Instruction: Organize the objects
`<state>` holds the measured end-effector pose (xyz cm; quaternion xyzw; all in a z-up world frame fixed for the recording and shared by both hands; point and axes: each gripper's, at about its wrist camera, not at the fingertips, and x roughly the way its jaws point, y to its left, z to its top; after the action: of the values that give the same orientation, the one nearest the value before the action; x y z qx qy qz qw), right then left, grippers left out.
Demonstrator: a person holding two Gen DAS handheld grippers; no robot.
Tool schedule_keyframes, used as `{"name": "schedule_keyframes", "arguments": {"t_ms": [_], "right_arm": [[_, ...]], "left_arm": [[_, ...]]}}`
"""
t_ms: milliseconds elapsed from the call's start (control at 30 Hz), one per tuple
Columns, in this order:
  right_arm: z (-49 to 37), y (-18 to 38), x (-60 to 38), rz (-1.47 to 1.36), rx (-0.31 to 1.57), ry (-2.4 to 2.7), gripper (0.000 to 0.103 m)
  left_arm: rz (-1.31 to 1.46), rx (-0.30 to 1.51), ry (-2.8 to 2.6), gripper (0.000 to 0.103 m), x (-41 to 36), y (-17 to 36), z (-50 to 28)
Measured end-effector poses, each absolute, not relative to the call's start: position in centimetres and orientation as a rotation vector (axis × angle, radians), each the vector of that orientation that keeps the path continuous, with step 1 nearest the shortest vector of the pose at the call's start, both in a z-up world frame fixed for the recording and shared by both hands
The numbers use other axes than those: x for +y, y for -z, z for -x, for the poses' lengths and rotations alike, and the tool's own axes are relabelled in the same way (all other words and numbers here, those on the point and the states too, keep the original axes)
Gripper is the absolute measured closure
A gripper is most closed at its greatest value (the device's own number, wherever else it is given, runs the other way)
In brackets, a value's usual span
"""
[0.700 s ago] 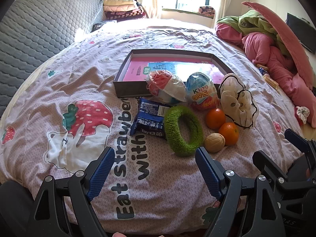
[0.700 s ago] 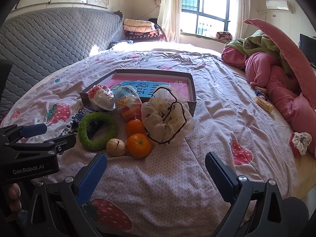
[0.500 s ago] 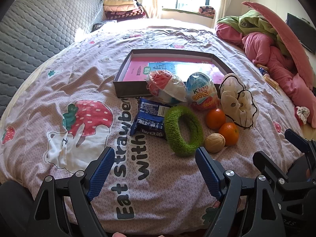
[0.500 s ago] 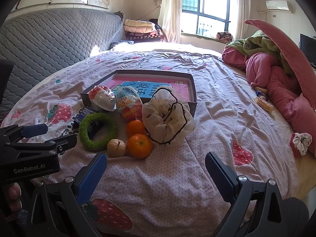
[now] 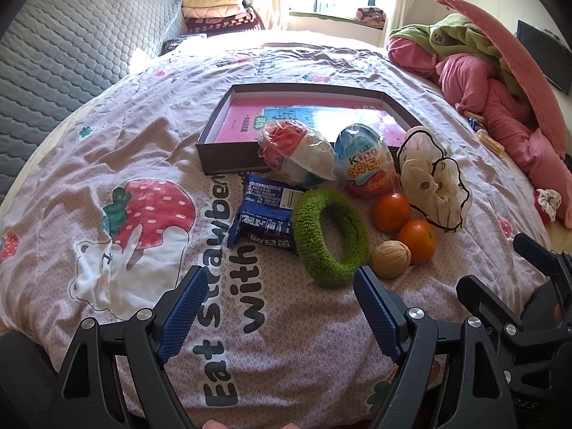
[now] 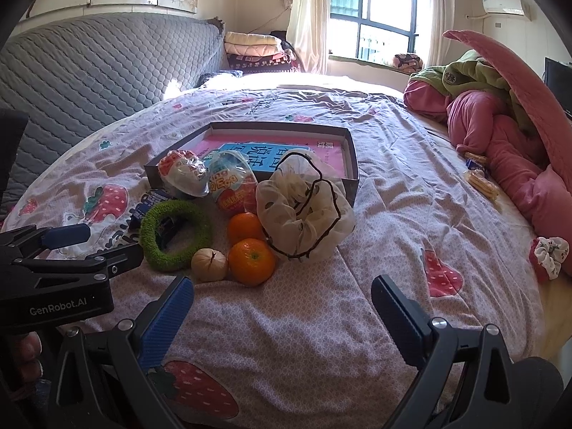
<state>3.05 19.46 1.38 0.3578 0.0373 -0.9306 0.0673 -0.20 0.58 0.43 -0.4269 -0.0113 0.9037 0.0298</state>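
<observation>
The bed carries all items on a pink quilt printed with strawberries. At far right on the bed lies a heap of pink and green bedding.

A shallow dark box sits at mid-bed, open side up, with a pink and blue booklet flat inside it.

The loose items are grouped just near of the box:
- A cream scrunchie with dark edging lies at the right of the group, against the near right corner of the box.
- A green fuzzy ring lies at centre, its left edge overlapping a blue snack packet.
- A red and white wrapped egg and a blue King Egg rest side by side against the near wall of the box.
- Two oranges: one just near of the King Egg, the other nearer still, beside the scrunchie.
- A walnut touches the nearer orange on its left side.

A small red and white scrunchie lies apart at the right edge of the bed.

The left hand-held gripper hovers over the quilt near of the green ring, jaws fully spread, nothing between them. The right hand-held gripper hovers near of the oranges, jaws fully spread, nothing between them.
</observation>
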Motion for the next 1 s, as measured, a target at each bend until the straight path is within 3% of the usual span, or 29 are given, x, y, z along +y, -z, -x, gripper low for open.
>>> {"name": "schedule_keyframes", "arguments": {"t_ms": [767, 1000], "right_arm": [[0.0, -1.1, 21.1, -1.111, 0.010, 2.808, 0.003], [2.0, -1.3, 21.7, -1.112, 0.041, 2.821, 0.003]], "left_arm": [[1.331, -0.115, -2.740, 0.019, 0.1, 0.4, 3.5], [1.330, -0.091, -2.745, 0.028, 0.5, 0.7, 4.2]]}}
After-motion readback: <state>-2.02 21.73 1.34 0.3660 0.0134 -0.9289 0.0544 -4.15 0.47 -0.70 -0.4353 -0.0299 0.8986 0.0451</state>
